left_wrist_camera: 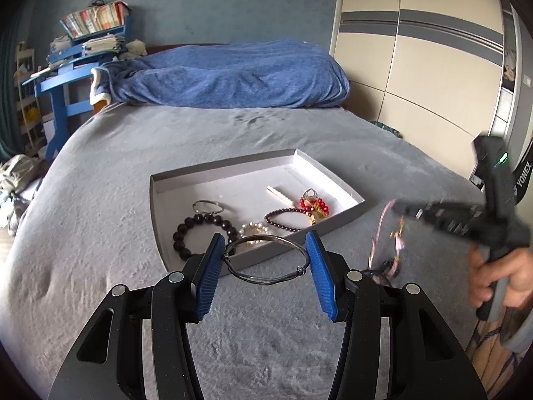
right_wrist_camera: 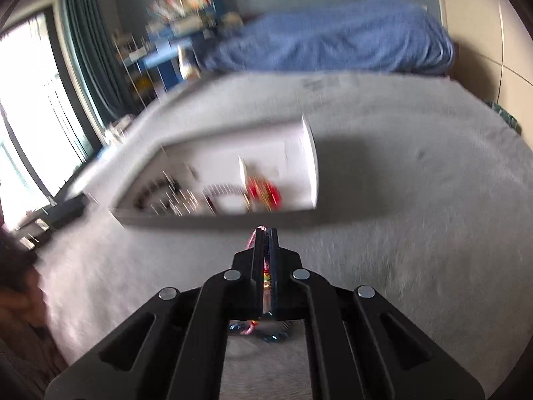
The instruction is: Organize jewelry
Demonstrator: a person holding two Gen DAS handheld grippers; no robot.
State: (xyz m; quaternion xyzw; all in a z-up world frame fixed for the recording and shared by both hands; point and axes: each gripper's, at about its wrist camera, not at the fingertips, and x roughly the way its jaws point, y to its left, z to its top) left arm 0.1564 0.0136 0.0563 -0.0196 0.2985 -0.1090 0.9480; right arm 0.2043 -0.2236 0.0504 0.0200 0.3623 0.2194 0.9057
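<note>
My left gripper (left_wrist_camera: 265, 236) is shut on a thin metal bangle (left_wrist_camera: 266, 278), pinched across its width between the blue pads (left_wrist_camera: 211, 273), just above the near wall of the grey tray (left_wrist_camera: 220, 168). The tray holds a black bead bracelet (left_wrist_camera: 181, 233), a pearl bracelet (left_wrist_camera: 255, 228), a dark red bead bracelet (left_wrist_camera: 283, 215), a red and gold ornament (left_wrist_camera: 314, 205), a key ring (left_wrist_camera: 207, 206) and a white clip (left_wrist_camera: 279, 195). To the right of the tray, my right gripper (left_wrist_camera: 398, 207) (right_wrist_camera: 265, 231) is shut on a pink braided cord bracelet (left_wrist_camera: 378, 236) (right_wrist_camera: 258, 236), which dangles to the grey bedspread. The tray (right_wrist_camera: 213, 221) lies just ahead, blurred.
All of this lies on a bed with a grey cover (left_wrist_camera: 100, 233). A blue blanket (left_wrist_camera: 233, 73) is heaped at its far end. A wardrobe (left_wrist_camera: 416, 66) stands on the right, a cluttered blue desk (left_wrist_camera: 66, 76) on the left. A hand (left_wrist_camera: 493, 273) grips the right gripper's handle.
</note>
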